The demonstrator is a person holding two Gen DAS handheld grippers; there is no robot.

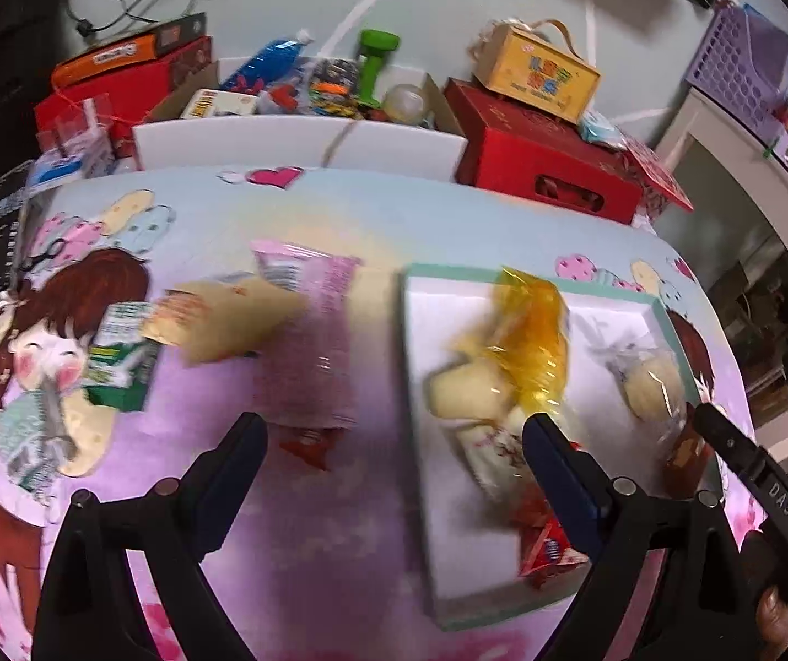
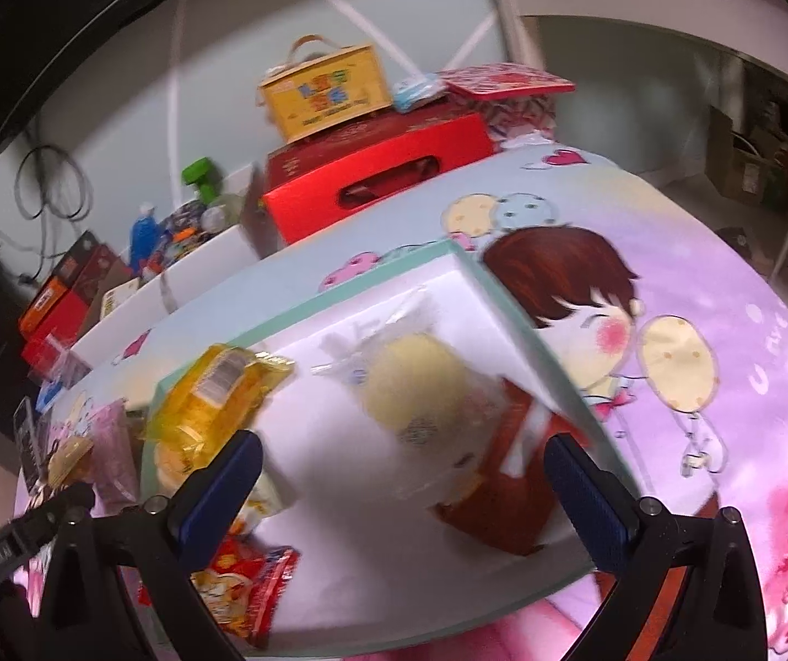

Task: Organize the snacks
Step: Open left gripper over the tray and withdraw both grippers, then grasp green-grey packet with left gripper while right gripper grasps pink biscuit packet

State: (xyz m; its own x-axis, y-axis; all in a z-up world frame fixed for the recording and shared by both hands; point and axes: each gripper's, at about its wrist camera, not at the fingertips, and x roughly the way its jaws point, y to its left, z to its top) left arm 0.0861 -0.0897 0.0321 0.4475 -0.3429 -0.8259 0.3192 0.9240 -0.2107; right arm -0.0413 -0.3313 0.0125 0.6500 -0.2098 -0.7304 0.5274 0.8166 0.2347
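Both claws stand wide open and hold nothing. The left gripper (image 1: pixel 394 435) hangs over the cartoon tablecloth (image 1: pixel 339 551), just left of the white tray (image 1: pixel 421 385). The right gripper (image 2: pixel 402 460) hangs over this tray (image 2: pixel 350 523), above a clear bag with a pale round bun (image 2: pixel 416 380). A yellow packet (image 1: pixel 532 330) lies in the tray; a pink packet (image 1: pixel 306 330) and a green carton (image 1: pixel 121 358) lie left of it on the cloth.

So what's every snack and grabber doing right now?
left gripper: open, holding nothing
right gripper: open, holding nothing
white tray: flat on table, snacks inside
yellow packet: lying in tray
clear-wrapped bun: lying in tray
pink packet: on tablecloth, outside tray
green carton: on tablecloth, outside tray
red box: shut, yellow box on top
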